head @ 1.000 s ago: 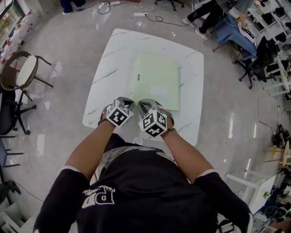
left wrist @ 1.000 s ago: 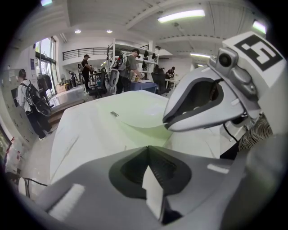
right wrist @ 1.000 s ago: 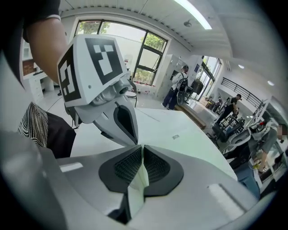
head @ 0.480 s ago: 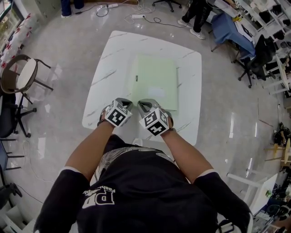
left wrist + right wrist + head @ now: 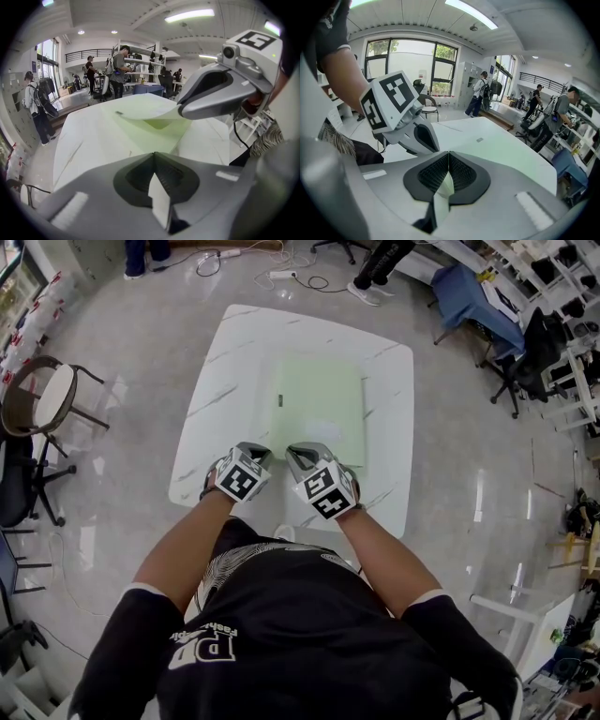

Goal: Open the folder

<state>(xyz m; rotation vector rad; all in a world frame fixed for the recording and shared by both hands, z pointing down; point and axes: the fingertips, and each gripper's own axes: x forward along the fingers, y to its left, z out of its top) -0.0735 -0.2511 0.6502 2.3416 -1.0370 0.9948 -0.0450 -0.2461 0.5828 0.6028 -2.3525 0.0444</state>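
I hold the left gripper (image 5: pixel 253 450) and right gripper (image 5: pixel 302 452) side by side, both jaws pressed together on nothing, while the pale green folder (image 5: pixel 319 409) lies flat on the counter (image 5: pixel 234 362) just ahead, its long axis running away from me, nearest the right gripper.

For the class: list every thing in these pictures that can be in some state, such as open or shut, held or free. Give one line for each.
Folder: closed, lying flat on the table, touched by neither gripper.
Left gripper: jaws shut, nothing between them, near the table's near edge.
Right gripper: jaws shut, nothing between them, beside the left one.
Chair: upright, seat unoccupied.
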